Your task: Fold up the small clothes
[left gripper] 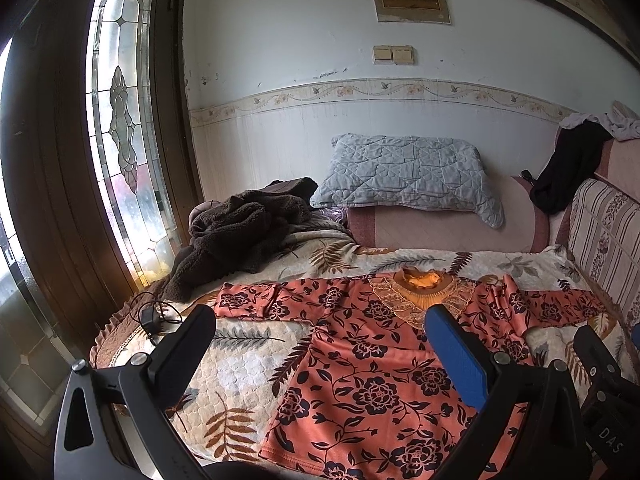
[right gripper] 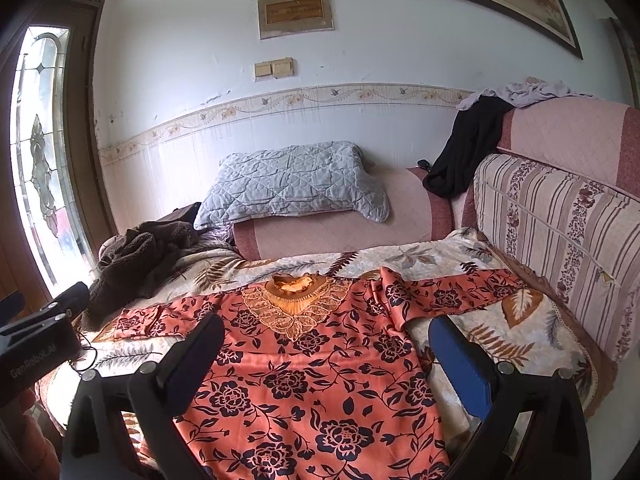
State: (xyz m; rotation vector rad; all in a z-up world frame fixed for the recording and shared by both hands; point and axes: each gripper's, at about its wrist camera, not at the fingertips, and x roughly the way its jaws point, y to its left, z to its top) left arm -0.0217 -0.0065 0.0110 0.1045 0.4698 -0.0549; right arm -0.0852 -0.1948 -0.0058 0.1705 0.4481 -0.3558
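Floral orange blouse [left gripper: 360, 380] spread flat, lace collar [right gripper: 298, 308] — seemingly beaded, both tongs agape

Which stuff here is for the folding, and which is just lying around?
For folding: orange flowered top, left gripper, right gripper.

Just lying about: brown fuzzy blanket, grey pillow, black garment, charger and cable.

Orange blouse [right gripper: 312, 380] with black flowers; cream blanket [left gripper: 240, 364] with brown leaves.
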